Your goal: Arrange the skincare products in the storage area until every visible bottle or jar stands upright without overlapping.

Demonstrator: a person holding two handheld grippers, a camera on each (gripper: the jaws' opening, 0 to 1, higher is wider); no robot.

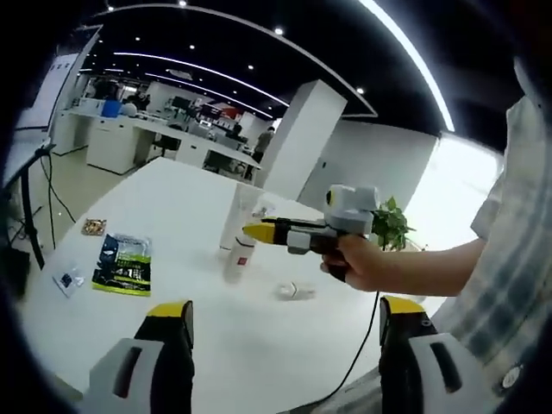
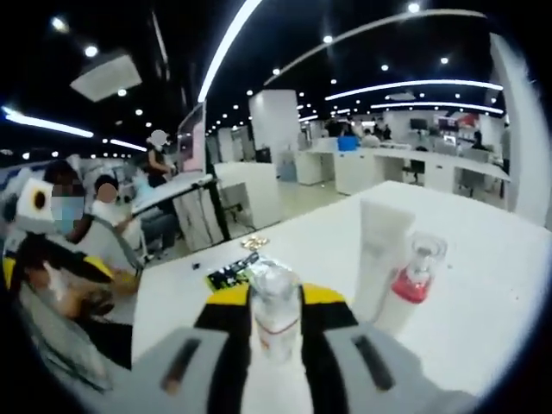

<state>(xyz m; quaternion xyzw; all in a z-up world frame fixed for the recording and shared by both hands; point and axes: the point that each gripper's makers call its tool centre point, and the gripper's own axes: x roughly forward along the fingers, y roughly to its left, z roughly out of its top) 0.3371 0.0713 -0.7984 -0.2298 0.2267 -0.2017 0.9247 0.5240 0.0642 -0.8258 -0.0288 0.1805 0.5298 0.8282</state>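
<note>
Jaws of the right gripper (image 2: 276, 323) are clamped on a small clear bottle (image 2: 275, 310) with a red band on its label, held over the white worktop (image 2: 483, 285) beside a white tube (image 2: 378, 259) and a clear-capped pink bottle (image 2: 412, 280). Left gripper (image 1: 280, 319) hangs wide open, holding nothing. Green packet (image 1: 122, 263) print reads "1"; other writing is illegible

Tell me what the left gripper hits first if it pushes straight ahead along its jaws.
Probably bare white table first; beyond that, roughly in line, the small bottle held by the right gripper. Depth is unclear. The left gripper itself is open.
</note>
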